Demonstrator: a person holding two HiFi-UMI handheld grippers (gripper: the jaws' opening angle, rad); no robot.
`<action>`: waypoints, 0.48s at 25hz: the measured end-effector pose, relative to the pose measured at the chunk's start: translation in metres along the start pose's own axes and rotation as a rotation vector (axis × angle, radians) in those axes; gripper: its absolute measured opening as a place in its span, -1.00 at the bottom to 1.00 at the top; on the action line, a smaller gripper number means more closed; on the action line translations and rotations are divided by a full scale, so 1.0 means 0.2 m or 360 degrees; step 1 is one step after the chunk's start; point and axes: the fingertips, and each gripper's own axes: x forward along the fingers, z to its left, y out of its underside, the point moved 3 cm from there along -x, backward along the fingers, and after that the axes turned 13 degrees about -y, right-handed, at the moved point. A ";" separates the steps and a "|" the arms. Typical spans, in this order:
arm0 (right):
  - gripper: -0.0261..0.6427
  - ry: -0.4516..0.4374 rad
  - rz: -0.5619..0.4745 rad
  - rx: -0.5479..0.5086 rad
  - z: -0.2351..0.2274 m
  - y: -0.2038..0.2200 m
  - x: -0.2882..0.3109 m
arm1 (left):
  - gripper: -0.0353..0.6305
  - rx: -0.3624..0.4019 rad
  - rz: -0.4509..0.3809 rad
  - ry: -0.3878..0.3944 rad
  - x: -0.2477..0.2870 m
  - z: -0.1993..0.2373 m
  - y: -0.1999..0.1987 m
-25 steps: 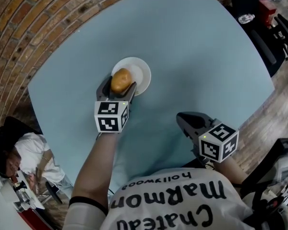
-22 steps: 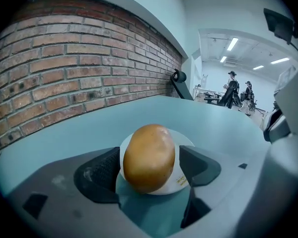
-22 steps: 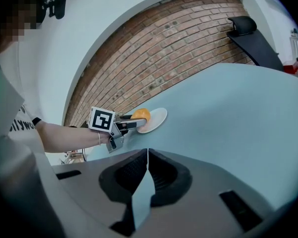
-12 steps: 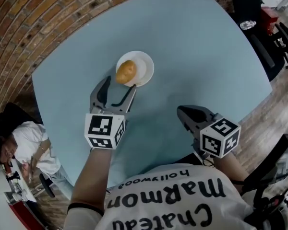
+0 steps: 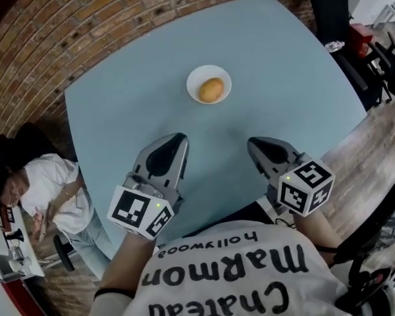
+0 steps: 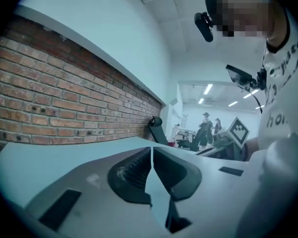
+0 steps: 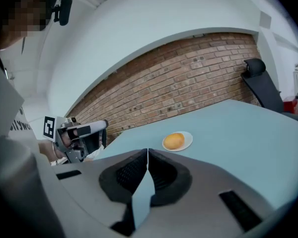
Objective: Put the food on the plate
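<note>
Head view shows us the food (image 5: 211,89) resting on the small white plate (image 5: 196,76), out on the pale blue table (image 5: 283,58) and well apart from both grippers, which hang above the table's near edge, close to our body. The left gripper (image 5: 178,138) has its jaws pressed together after just closing, and nothing sits between them. The right gripper (image 5: 257,143) also has its jaws met tip to tip and carries nothing; its own view looks past them to the plate far off. We judge the placing done, so the step in hand is getting clear. To do that well, we would bring both grippers back high and level, away from the plate, so that no jaw nudges its rim or rolls the food off. The food is a rounded, smooth, golden-brown lump, perhaps a bun or a potato; we cannot tell which. It fills much of the plate and lies wholly inside the rim.
</note>
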 end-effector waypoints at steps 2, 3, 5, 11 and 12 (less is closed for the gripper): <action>-0.89 0.0027 -0.0047 -0.0020 0.12 0.00 0.01 | -0.84 -0.0103 -0.0006 0.0059 -0.15 0.01 0.00; -0.89 0.0040 -0.0069 -0.0020 0.17 0.01 0.00 | -0.84 -0.0153 0.0002 0.0089 -0.22 0.01 0.00; -0.89 0.0059 -0.0107 -0.0014 0.27 0.03 0.00 | -0.84 -0.0221 0.0017 0.0145 -0.34 -0.01 0.01; -0.90 0.0071 -0.0128 -0.0097 0.55 0.14 -0.05 | -0.84 -0.0237 0.0014 0.0238 -0.59 -0.06 0.06; -0.90 0.0074 -0.0123 -0.0111 0.58 0.14 -0.06 | -0.84 -0.0256 0.0002 0.0242 -0.61 -0.06 0.06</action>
